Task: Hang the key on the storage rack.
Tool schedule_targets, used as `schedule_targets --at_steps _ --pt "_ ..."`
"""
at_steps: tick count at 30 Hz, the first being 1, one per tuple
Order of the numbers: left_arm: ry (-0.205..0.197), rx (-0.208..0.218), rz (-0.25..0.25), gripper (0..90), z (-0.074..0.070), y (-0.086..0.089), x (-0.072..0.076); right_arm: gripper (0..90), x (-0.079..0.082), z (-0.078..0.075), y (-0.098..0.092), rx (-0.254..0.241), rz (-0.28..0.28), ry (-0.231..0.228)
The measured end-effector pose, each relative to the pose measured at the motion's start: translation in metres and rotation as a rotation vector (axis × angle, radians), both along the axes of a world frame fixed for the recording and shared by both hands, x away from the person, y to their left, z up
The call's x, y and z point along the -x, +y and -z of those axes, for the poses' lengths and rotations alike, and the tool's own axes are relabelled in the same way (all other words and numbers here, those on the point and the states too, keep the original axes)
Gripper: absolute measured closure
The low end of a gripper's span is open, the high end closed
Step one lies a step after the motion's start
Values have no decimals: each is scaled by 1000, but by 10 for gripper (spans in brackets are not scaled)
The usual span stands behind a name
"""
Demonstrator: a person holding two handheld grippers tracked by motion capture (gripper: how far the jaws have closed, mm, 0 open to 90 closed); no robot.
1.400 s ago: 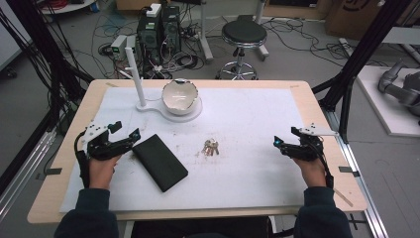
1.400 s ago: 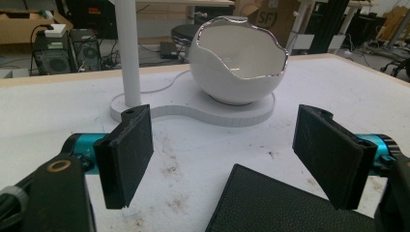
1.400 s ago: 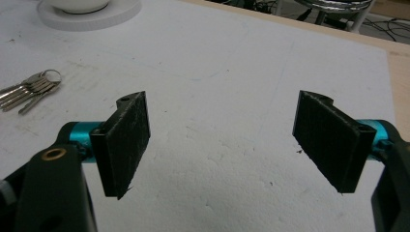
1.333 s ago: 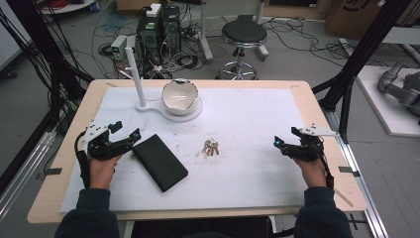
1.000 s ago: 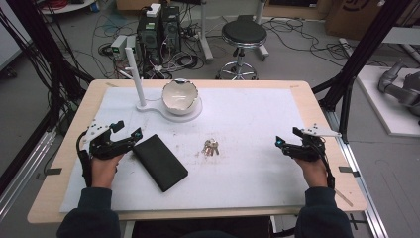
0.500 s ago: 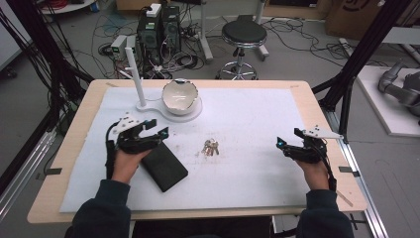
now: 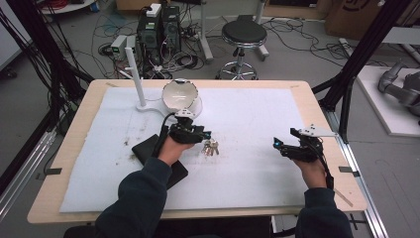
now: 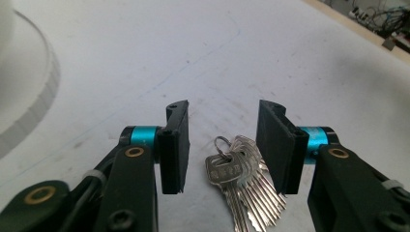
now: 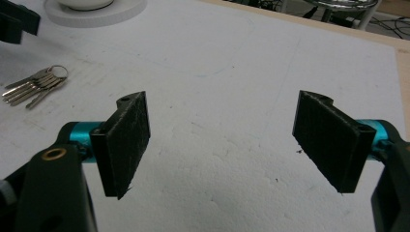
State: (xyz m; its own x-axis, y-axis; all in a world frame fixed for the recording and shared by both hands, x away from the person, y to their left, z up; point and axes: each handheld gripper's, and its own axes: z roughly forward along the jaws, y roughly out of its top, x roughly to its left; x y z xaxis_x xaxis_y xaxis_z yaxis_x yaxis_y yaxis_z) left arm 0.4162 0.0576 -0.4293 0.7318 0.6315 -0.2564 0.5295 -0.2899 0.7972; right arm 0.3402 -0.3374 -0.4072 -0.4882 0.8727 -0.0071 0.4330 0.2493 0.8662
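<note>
A bunch of silver keys [image 7: 211, 147] on a ring lies on the white mat near the table's middle. My left gripper [image 7: 204, 134] hovers right over it. In the left gripper view the keys [image 8: 241, 181] lie on the mat between the two black pads [image 8: 175, 145]. The jaws have just been closing, with gaps still on both sides of the keys. My right gripper [image 7: 278, 144] rests at the right side of the mat, its jaws wide apart with nothing between them [image 9: 222, 140]. From there the keys [image 9: 36, 84] show far off to the left.
A flat black case [image 7: 144, 148] lies under my left forearm. A white bowl [image 7: 181, 94] sits on a round white base with an upright post [image 7: 134, 74] at the back left. The white mat [image 7: 257, 114] covers most of the wooden table [image 7: 317, 106].
My left hand has moved right, from beside the black case to the keys, and its jaws have narrowed. The right hand has stayed where it was.
</note>
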Motion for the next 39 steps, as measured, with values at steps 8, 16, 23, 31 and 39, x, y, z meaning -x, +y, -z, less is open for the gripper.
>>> schedule_targets --at_steps 8,16,23,31,39 --pt "44 -34 12 653 9 -10 -6 212 1 1 -1 -2 0 8" --pt "122 -47 10 685 17 -13 -13 212 -1 1 0 2 -5 10" --pt "143 -36 44 854 16 -14 -12 213 -1 2 -1 -1 -4 14" --pt "135 -12 68 873 11 -17 -8 213 -1 2 -4 0 2 16" --pt "63 39 61 876 -9 -6 0 212 -1 2 -4 -6 4 16"
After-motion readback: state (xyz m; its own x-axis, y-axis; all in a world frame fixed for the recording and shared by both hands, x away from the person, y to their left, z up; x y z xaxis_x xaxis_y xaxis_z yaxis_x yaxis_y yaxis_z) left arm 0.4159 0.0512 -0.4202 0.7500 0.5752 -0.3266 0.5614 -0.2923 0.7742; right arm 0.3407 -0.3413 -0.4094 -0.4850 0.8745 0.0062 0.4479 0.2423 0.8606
